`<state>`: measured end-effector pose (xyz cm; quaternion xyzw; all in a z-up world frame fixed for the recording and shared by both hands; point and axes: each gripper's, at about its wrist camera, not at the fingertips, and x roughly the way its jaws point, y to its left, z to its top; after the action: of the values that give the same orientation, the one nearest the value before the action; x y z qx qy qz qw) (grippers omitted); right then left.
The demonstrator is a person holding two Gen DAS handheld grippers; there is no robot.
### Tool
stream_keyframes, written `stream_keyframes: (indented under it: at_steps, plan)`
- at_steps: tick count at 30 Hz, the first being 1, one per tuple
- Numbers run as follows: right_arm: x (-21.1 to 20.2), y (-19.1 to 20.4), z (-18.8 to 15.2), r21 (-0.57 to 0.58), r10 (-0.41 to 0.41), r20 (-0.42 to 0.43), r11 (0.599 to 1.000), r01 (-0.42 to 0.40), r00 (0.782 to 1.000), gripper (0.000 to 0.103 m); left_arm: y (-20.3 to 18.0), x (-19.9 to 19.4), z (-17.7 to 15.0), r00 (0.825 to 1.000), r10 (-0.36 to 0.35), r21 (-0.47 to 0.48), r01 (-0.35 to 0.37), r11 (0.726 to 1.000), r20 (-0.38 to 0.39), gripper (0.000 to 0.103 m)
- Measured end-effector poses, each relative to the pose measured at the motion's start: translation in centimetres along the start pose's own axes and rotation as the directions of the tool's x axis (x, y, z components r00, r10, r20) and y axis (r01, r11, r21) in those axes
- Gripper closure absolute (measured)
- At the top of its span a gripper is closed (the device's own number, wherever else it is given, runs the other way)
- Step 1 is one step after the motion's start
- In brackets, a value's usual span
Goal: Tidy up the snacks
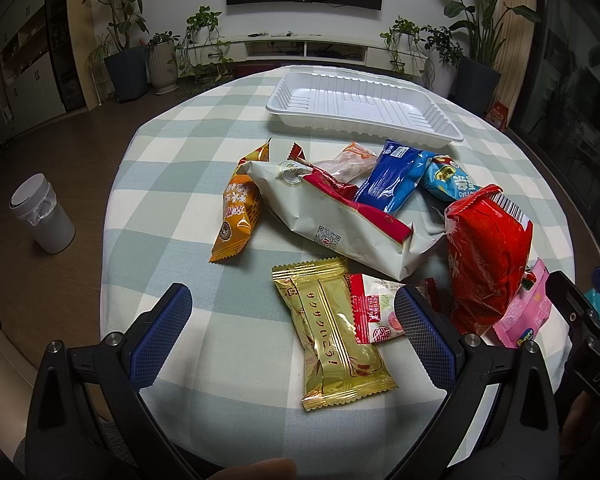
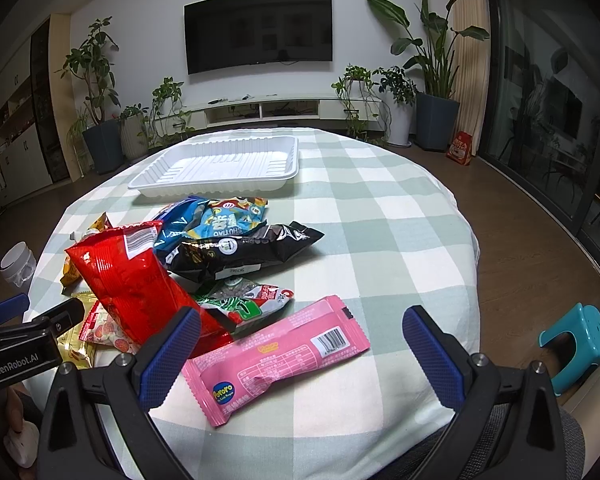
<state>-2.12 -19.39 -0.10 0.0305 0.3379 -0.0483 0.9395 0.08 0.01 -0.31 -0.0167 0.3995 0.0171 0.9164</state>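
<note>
Both claws were wide open w/ nothing held; gold packet (image 1: 336,336) sat dead ahead between left gripper (image 1: 296,336) jaws, long axis running fwd, so left was nearer vs right gripper (image 2: 300,356) over the pink packet (image 2: 276,356).

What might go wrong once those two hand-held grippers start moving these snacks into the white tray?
Three risks seem likely:
1. The gold packet partly overlaps the small red-and-white packet, so the open left hand-held gripper could drag both.
2. The red bag leans on the pile; pulling the pink packet with the open right hand-held gripper might topple it.
3. The white tray sits beyond the pile, so a carried packet could knock others.
</note>
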Motion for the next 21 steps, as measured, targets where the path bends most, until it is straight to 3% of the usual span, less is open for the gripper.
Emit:
stream_keyframes:
  at_steps: [21]
  plan:
    - [0.4, -0.5, -1.3, 0.014, 0.036, -0.013, 0.999, -0.035, 0.999, 0.000, 0.3, 0.1, -0.2, 1.000, -0.007, -0.009, 0.007, 1.000, -0.001, 0.000]
